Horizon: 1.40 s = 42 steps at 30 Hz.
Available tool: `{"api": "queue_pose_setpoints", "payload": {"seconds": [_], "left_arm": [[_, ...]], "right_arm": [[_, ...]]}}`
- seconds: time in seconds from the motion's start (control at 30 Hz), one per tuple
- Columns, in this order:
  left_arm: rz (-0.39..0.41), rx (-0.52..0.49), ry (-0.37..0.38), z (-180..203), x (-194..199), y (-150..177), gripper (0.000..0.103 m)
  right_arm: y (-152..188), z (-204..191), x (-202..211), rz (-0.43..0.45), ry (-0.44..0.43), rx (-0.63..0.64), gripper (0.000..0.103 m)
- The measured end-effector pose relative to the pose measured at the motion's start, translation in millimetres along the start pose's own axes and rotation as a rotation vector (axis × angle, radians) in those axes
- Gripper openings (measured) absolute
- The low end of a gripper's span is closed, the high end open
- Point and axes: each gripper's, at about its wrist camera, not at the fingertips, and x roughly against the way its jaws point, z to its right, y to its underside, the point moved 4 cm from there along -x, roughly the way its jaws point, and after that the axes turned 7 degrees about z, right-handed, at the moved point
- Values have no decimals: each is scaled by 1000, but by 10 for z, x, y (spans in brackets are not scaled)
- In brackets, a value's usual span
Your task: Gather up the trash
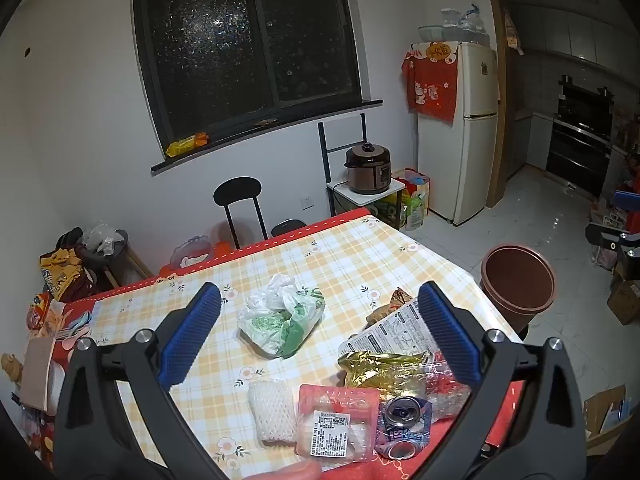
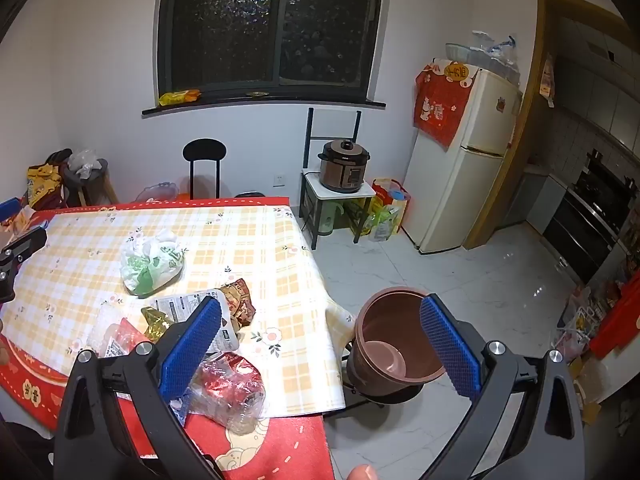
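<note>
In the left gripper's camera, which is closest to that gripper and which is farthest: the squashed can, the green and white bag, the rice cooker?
From the left gripper:
1. Squashed can, low on the table's near edge, between the fingers.
2. Green and white bag, mid-table.
3. Rice cooker, on a stand beyond the table by the fridge.

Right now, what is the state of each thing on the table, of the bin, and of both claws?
Left claw: open, empty.
Right claw: open, empty.
Bin: upright, seems empty.
Can: crushed.
Bottle: crushed, lying down.
Bag: crumpled.
Gold wrapper: crumpled.
</note>
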Motion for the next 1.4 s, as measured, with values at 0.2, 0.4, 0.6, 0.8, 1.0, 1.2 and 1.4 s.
{"api": "queue_pose_setpoints", "payload": {"seconds": [0.2,0.4,0.6,0.8,1.0,1.2,1.4], "left_arm": [[6,0,-4,7,5,-4,97],[10,7,-4,-9,32,-33,97],[10,11,-1,-26,45,-27,97],[11,12,1,-26,43,-18,97],[12,14,-1,-47,50,-31,97],[13,14,-1,-59,50,-42,97],[14,22,-9,-136,112,-216,97]], "right_arm": [[-6,6,-4,0,2,1,98],[-12,8,-5,0,6,4,98],[-14,6,-4,-1,6,6,98],[-15,0,6,0,11,8,98],[-54,33,6,-1,7,12,98],[-82,16,3,0,8,14,98],[-71,-7,2,2,10,14,98]]}}
